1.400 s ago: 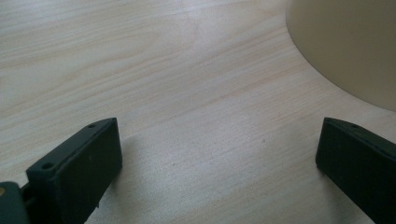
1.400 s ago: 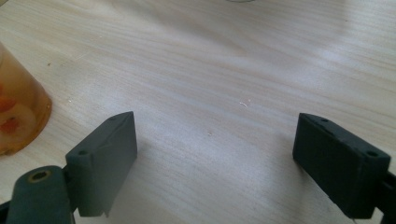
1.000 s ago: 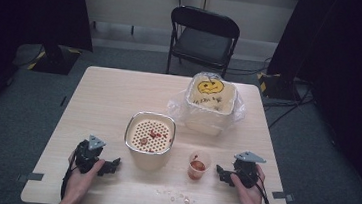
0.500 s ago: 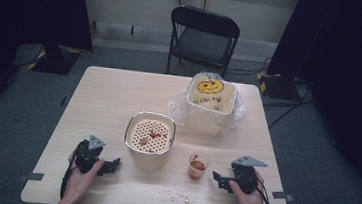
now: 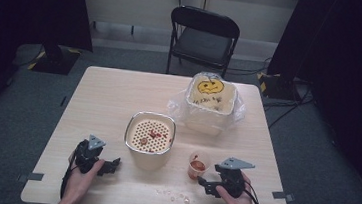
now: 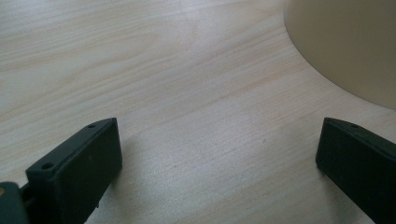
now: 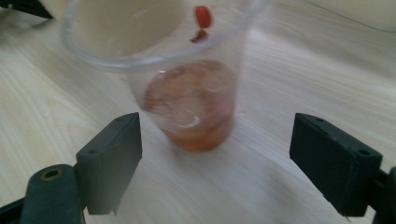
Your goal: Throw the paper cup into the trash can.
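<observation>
While right gripper (image 7: pixel 215 154) gapes, jaws just narrowing, unpressed, we count one clear cup (image 7: pixel 187 88) ahead, reddish residue; one perforated bowl (image 5: pixel 149 134) beyond released left gripper (image 6: pixel 219 154).

On the far container (image 5: pixel 210 96), which sits in a clear plastic bag (image 5: pixel 183 107) on my table (image 5: pixel 104 99), I see a yellow drawn face with dark handwriting beneath it. The writing is too small for me to read. I find no other text, label or number.
</observation>
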Demonstrator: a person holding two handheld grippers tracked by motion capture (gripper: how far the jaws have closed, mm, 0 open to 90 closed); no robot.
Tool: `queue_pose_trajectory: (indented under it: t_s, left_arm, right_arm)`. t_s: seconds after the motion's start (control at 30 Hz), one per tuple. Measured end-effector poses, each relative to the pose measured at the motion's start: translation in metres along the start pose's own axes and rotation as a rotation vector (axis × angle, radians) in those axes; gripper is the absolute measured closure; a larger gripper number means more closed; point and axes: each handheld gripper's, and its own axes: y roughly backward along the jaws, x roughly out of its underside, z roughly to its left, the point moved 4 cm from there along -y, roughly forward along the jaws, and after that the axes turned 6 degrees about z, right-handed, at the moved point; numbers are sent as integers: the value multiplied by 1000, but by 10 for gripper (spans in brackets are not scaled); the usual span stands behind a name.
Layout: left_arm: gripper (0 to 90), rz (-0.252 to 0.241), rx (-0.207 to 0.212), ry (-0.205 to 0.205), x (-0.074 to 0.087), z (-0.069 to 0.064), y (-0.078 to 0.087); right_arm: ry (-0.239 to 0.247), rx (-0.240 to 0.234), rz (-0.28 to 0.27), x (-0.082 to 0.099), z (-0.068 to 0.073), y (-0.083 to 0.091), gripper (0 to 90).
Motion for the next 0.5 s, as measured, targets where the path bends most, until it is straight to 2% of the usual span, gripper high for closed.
queue_pose_trajectory:
  t_s: [0.2,0.27,0.37,0.5]
  left_arm:
    - [0,-5,2,7,0,0,-1]
    - [0,-4,4,8,-1,0,-1]
    - [0,-4,4,7,-1,0,-1]
    - [0,-4,4,7,-1,0,-1]
  right_arm:
    - [29,-26,-19,-11,10,-10,196]
    - [50,-11,-25,-15,12,-15,205]
    - [52,-35,-32,-17,14,-20,224]
    - [59,-31,-59,-24,16,-22,280]
